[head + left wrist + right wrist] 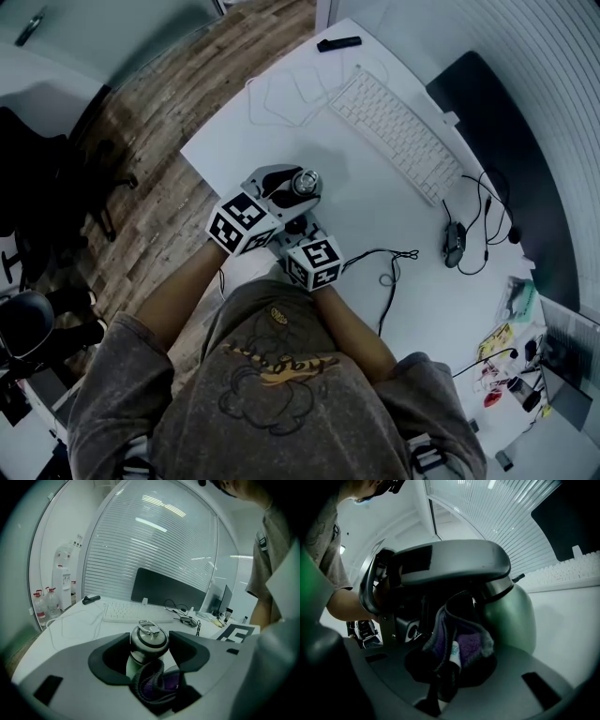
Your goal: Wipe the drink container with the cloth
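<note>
Left gripper [289,192] sits by the tabletop's [380,211] near-left edge, jaws spread wide and clamped on the drink container [149,641] just under its metal cap. We read that as a steadying grip. The container stands upright between those jaws, close to that same near-left edge and well apart from the keyboard [398,136] toward the far edge.

The cloth [461,651], dark with a purple inside, is bunched against the container's side facing us, below the cap. Right gripper [300,228] is closed on the cloth, pinching a fold of it, label tag showing between the jaws.

Step, as we judge it: wiping is under way, cloth on the body, one side covered so far. How much is already clean we can't tell.

Next move calls for dragging the cloth around or down the green wall while the left grip holds firm. The cloth is likely to slip out of the pinch if pressed too hard.
</note>
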`<control>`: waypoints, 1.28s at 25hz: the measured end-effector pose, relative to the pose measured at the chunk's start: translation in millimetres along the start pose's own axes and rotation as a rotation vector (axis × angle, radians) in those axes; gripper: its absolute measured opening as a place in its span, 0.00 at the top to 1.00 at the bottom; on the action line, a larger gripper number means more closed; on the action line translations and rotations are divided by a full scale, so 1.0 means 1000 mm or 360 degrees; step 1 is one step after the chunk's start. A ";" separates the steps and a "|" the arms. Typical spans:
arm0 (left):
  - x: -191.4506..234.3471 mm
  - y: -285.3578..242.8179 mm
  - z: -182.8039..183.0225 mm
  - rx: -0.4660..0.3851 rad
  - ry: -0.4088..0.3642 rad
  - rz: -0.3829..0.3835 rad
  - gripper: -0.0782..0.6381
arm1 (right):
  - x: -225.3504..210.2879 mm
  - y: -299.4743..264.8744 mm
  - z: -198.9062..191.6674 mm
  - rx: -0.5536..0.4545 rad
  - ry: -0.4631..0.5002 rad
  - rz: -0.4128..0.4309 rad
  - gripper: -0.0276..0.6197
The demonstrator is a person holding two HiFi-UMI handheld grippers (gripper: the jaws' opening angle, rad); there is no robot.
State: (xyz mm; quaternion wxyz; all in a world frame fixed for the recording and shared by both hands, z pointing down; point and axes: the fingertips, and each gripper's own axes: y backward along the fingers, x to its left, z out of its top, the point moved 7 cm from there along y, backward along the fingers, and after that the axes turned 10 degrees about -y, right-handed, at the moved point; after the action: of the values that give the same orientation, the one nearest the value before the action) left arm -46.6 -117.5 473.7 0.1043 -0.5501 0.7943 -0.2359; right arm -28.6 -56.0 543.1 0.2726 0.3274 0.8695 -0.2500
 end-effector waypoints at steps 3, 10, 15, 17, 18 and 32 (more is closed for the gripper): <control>0.000 0.000 0.000 0.0006 -0.0012 -0.0015 0.52 | 0.000 -0.006 0.001 -0.0008 -0.0021 0.0003 0.88; 0.001 0.001 0.000 0.0014 -0.0020 -0.0043 0.52 | 0.000 -0.008 0.001 0.0000 -0.0038 0.0076 0.88; -0.002 0.002 0.000 0.0020 -0.0034 -0.0040 0.52 | 0.001 -0.007 0.001 0.0013 -0.0041 0.0099 0.88; -0.004 0.002 0.000 0.0024 -0.0066 -0.0025 0.52 | 0.003 -0.007 0.001 0.0016 -0.0035 0.0105 0.88; -0.005 0.003 0.000 0.0021 -0.0075 -0.0019 0.52 | 0.004 -0.007 0.001 0.0018 -0.0030 0.0109 0.88; -0.017 0.047 0.027 -0.0179 0.0001 0.0076 0.52 | 0.038 0.014 0.015 0.0065 0.0082 0.0225 0.88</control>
State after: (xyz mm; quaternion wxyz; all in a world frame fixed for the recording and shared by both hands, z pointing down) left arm -67.6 -95.8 426.2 0.0785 -0.5358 0.8193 -0.1884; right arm -38.2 -39.6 504.7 0.2603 0.4000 0.8456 -0.2394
